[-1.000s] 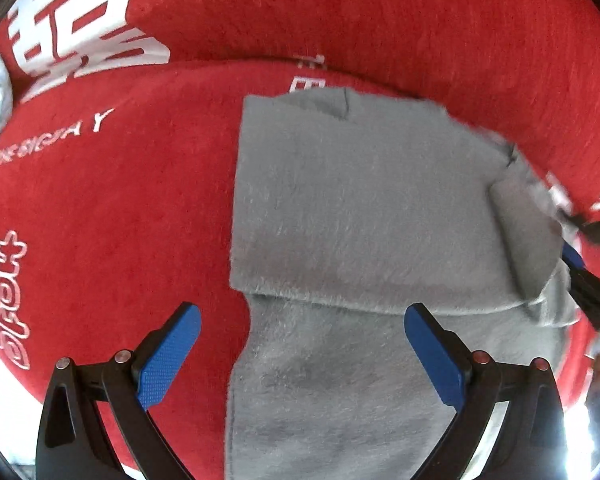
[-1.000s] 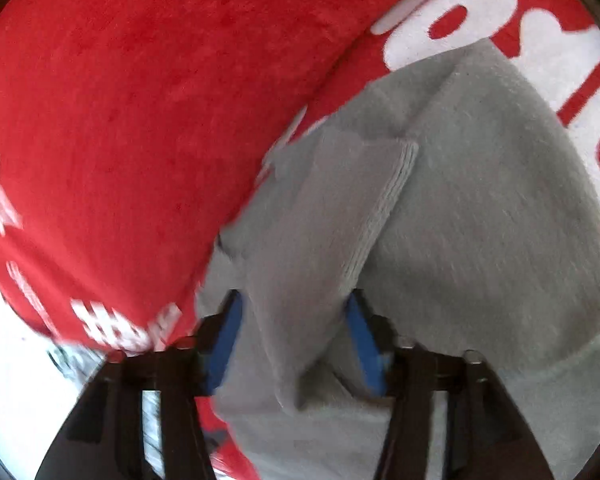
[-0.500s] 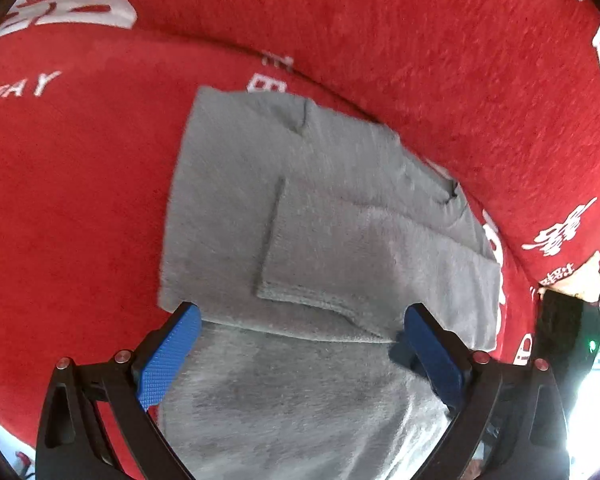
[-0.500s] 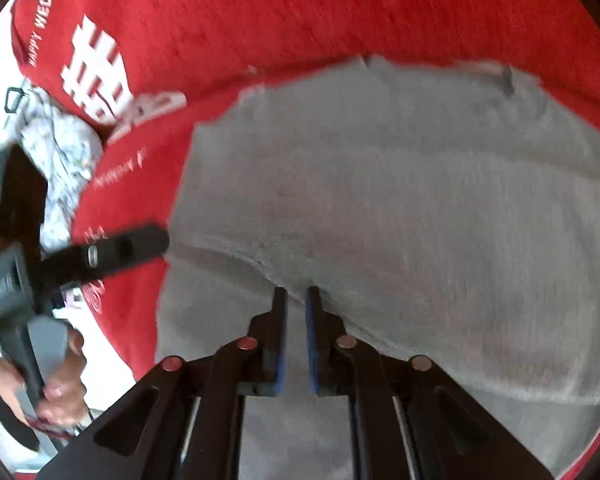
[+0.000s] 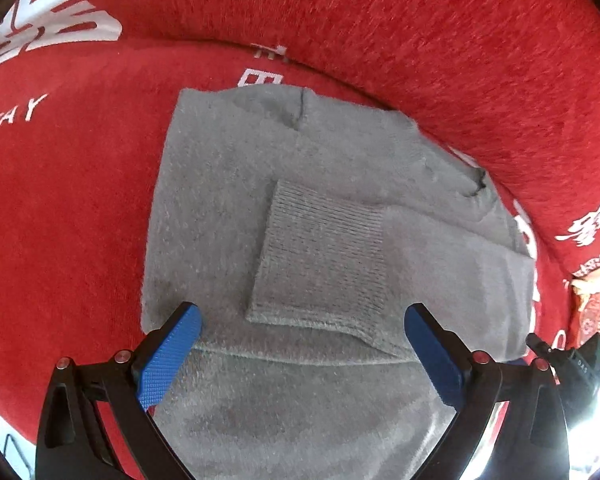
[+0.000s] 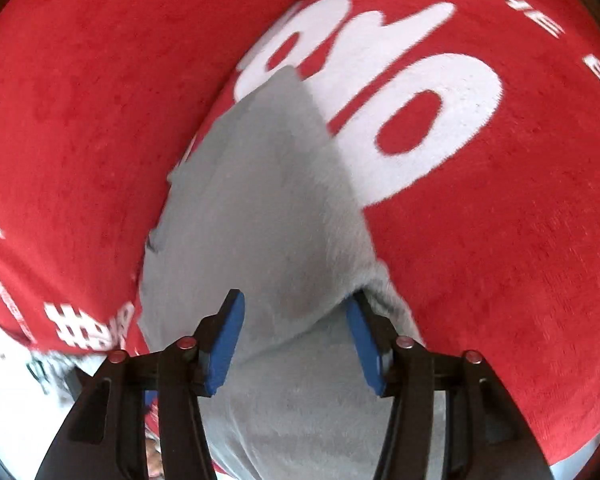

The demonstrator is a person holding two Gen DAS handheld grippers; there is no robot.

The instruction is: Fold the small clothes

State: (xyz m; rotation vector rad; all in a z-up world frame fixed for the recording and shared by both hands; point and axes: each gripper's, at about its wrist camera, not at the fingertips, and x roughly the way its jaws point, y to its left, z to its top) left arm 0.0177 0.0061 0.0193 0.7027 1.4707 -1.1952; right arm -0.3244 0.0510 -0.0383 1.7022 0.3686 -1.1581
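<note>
A small grey fuzzy sweater (image 5: pixel 228 200) lies on a red plush cover (image 5: pixel 60 220) with white lettering. One sleeve with a ribbed cuff (image 5: pixel 324 264) is folded across the body. My left gripper (image 5: pixel 300 344) is open, low over the near part of the sweater, with nothing between its blue pads. In the right wrist view the sweater (image 6: pixel 260 200) runs away from me. My right gripper (image 6: pixel 294 340) is open with grey fabric lying between its blue pads.
The red cover rises into a padded back (image 5: pixel 420 20) behind the sweater. The other gripper's black body (image 5: pixel 576 364) shows at the right edge of the left wrist view. Large white letters (image 6: pixel 420 92) lie right of the sweater.
The right gripper has laid the sleeve across the sweater's body, shut for a moment, then opened, and now faces along the sweater. The left gripper stayed open and shifted slightly.
</note>
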